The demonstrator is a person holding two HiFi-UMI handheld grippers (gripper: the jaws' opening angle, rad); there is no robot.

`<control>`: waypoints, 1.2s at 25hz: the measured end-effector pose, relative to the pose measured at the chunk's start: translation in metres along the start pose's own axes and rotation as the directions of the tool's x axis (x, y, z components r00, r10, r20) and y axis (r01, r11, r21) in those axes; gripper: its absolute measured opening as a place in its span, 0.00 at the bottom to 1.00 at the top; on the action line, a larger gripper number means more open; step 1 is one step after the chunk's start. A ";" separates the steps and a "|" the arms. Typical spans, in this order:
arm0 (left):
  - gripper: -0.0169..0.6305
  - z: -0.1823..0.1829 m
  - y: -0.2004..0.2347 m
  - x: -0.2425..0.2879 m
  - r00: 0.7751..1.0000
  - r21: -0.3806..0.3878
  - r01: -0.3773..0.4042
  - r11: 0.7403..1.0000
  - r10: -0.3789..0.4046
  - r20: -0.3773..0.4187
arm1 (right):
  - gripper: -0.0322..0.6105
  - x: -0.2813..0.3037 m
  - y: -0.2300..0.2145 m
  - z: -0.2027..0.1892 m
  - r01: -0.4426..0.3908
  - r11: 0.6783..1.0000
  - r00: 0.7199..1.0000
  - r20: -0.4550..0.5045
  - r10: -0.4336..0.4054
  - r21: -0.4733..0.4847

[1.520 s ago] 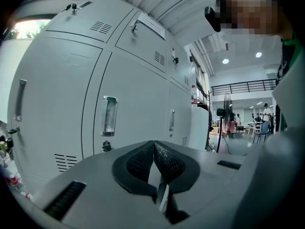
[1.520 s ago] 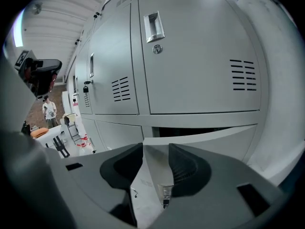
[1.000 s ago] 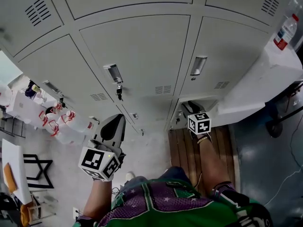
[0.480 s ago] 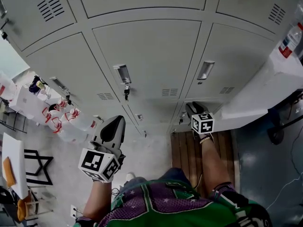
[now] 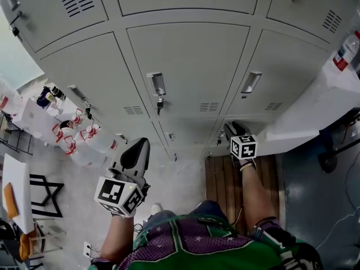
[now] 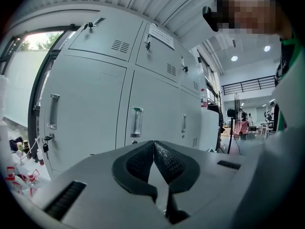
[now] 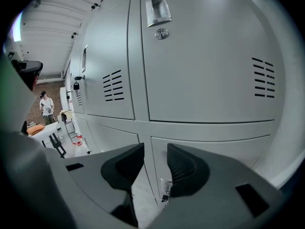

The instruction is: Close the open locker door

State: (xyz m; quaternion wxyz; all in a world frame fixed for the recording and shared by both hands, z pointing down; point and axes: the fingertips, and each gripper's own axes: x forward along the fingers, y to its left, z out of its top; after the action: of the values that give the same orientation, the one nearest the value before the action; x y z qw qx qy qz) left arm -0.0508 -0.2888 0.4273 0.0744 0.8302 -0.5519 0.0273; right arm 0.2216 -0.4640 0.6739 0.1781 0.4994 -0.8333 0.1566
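**Left gripper** [image 6: 153, 146]: the jaws are fully together with nothing between them. In the head view it hangs at lower left, clear of the lockers.

**Right gripper** [image 7: 155, 149]: the jaws stand part-way apart and empty; only the locker frame post shows through the gap. In the head view it sits at lower centre-right, close to the bottom row of the locker bank [image 5: 188, 61].

**Open locker door** [image 5: 315, 103]: judged to be the pale panel standing out from the locker bank at the right of the head view, just right of the right gripper. Its hinge edge cannot be made out clearly.

**Handling (judgement):**
- The door is probably painted sheet metal: stiff, light and free to swing on its hinges.
- The paint looks smooth, so a pinch grip may slip.
- Apply the gripper to the flat face or the free edge, far from the hinge.
- Push steadily, because a hard swing may rebound off the frame.

**Obstructions:**
- The right forearm and gripper lie near the locker mouth and should be kept out of the closing gap.
- A wooden slatted board [image 5: 225, 176] lies on the floor below.
- A bottle [image 5: 344, 48] with a red label stands beyond the panel at upper right. Whether it rests on the panel cannot be told.
- Plastic containers [image 5: 84, 142] at the left and a key [image 5: 160, 104] in the centre door are well apart from the swing path.
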 end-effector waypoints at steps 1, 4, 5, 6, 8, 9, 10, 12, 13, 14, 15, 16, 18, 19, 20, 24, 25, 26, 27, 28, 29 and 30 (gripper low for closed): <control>0.06 0.000 0.001 -0.003 1.000 -0.002 0.001 1.000 -0.001 0.001 | 0.27 -0.002 0.003 0.000 0.001 1.000 1.000 -0.002 -0.001 -0.001; 0.06 -0.002 0.008 -0.014 1.000 -0.012 0.008 1.000 -0.008 0.009 | 0.27 -0.010 0.016 0.000 0.004 1.000 1.000 -0.004 -0.004 -0.001; 0.06 -0.002 0.011 -0.018 1.000 -0.016 0.009 1.000 -0.009 0.011 | 0.27 -0.013 0.022 0.001 0.004 1.000 1.000 -0.002 -0.004 -0.002; 0.06 -0.003 0.014 -0.022 1.000 -0.020 0.008 1.000 -0.008 0.013 | 0.27 -0.017 0.029 0.002 0.003 1.000 1.000 0.000 -0.003 -0.003; 0.06 -0.002 0.022 -0.031 1.000 -0.028 0.004 1.000 -0.004 0.016 | 0.27 -0.023 0.045 0.002 -0.004 1.000 1.000 0.003 0.004 -0.004; 0.06 -0.002 0.026 -0.036 1.000 -0.031 0.005 1.000 -0.004 0.020 | 0.27 -0.027 0.054 0.001 -0.009 1.000 1.000 0.001 0.009 -0.009; 0.06 -0.002 0.030 -0.042 1.000 -0.035 0.006 0.999 -0.005 0.025 | 0.27 -0.031 0.063 0.000 -0.014 1.000 1.000 -0.002 0.014 -0.016; 0.06 0.001 0.039 -0.052 0.999 -0.042 0.003 0.999 -0.002 0.032 | 0.27 -0.039 0.083 0.000 -0.026 0.999 1.000 -0.006 0.026 -0.033; 0.06 0.002 0.044 -0.058 0.999 -0.043 0.002 0.999 -0.001 0.037 | 0.27 -0.043 0.093 0.001 -0.031 0.999 0.999 -0.005 0.031 -0.039; 0.06 0.003 0.049 -0.063 0.999 -0.041 0.002 0.999 0.000 0.043 | 0.27 -0.047 0.104 0.003 -0.037 0.998 0.999 0.000 0.037 -0.043; 0.06 0.003 0.055 -0.068 0.999 -0.037 0.000 0.999 0.002 0.048 | 0.27 -0.051 0.115 0.005 -0.042 0.998 0.999 0.005 0.042 -0.047; 0.06 0.003 0.060 -0.073 0.999 -0.033 -0.002 0.999 0.004 0.053 | 0.27 -0.056 0.126 0.008 -0.048 0.998 0.999 0.011 0.049 -0.051; 0.06 0.004 0.070 -0.083 0.998 -0.025 -0.003 1.000 0.005 0.060 | 0.27 -0.064 0.149 0.016 -0.064 0.996 0.998 0.021 0.065 -0.066; 0.06 0.003 0.075 -0.088 0.998 -0.021 0.000 1.000 0.002 0.065 | 0.27 -0.069 0.161 0.020 -0.071 0.995 0.997 0.027 0.073 -0.075; 0.06 0.003 0.079 -0.093 0.998 -0.020 0.004 1.000 -0.003 0.070 | 0.27 -0.074 0.172 0.025 -0.077 0.994 0.996 0.035 0.080 -0.084; 0.06 0.004 0.098 -0.110 0.996 -0.025 0.017 1.000 -0.015 0.083 | 0.27 -0.091 0.214 0.055 -0.086 0.990 0.990 0.099 0.097 -0.108; 0.06 0.004 0.103 -0.114 0.996 -0.027 0.018 0.999 -0.016 0.084 | 0.27 -0.095 0.223 0.062 -0.086 0.990 0.988 0.118 0.099 -0.111; 0.06 0.004 0.109 -0.119 0.996 -0.030 0.020 0.999 -0.017 0.088 | 0.27 -0.100 0.233 0.069 -0.084 0.990 0.986 0.136 0.099 -0.115; 0.06 0.003 0.115 -0.123 0.996 -0.033 0.021 0.999 -0.018 0.091 | 0.27 -0.105 0.241 0.076 -0.081 0.990 0.983 0.154 0.099 -0.119; 0.06 0.003 0.122 -0.127 0.995 -0.035 0.021 0.999 -0.018 0.095 | 0.27 -0.110 0.250 0.082 -0.077 0.989 0.980 0.171 0.098 -0.123; 0.06 0.004 0.128 -0.132 0.995 -0.035 0.022 0.999 -0.019 0.100 | 0.27 -0.114 0.258 0.088 -0.073 0.989 0.977 0.188 0.096 -0.125; 0.06 0.005 0.134 -0.136 0.994 -0.035 0.025 0.999 -0.021 0.105 | 0.27 -0.119 0.264 0.094 -0.067 0.990 0.975 0.204 0.092 -0.127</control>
State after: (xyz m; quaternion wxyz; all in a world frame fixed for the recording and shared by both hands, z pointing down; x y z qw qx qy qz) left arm -0.2273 -0.2167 0.4171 0.0609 0.8353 -0.5457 -0.0270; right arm 0.0256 -0.2934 0.5141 0.1126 0.4676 -0.8747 0.0600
